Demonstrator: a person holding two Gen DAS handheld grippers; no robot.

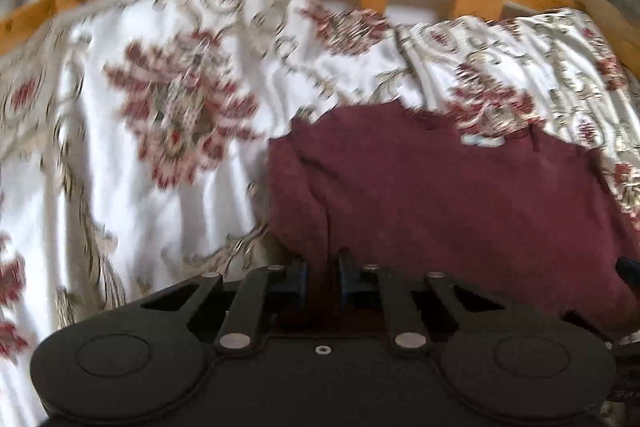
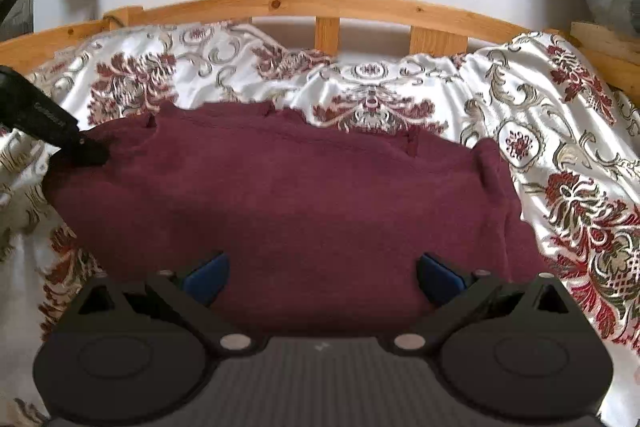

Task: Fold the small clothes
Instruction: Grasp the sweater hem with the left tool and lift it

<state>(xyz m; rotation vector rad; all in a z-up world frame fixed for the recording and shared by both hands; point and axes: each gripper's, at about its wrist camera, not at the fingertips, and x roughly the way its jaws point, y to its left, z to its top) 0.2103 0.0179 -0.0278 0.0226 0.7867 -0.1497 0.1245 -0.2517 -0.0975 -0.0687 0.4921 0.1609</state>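
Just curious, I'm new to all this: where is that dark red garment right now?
The dark red knitted garment lies spread on the floral white bedspread, below the wooden bed rail. The left gripper pinches its left edge.

Bedroom — wooden bed frame [image 2: 280, 5], floral bedspread [image 2: 520, 115].

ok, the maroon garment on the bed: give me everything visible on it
The maroon garment looks like soft knit or fleece, one plain colour. It lies spread and mostly flat on the floral bedspread, with small loops along its far edge and a rumpled fold at its right side. The left gripper is shut on its near edge; the right gripper hovers open over it.
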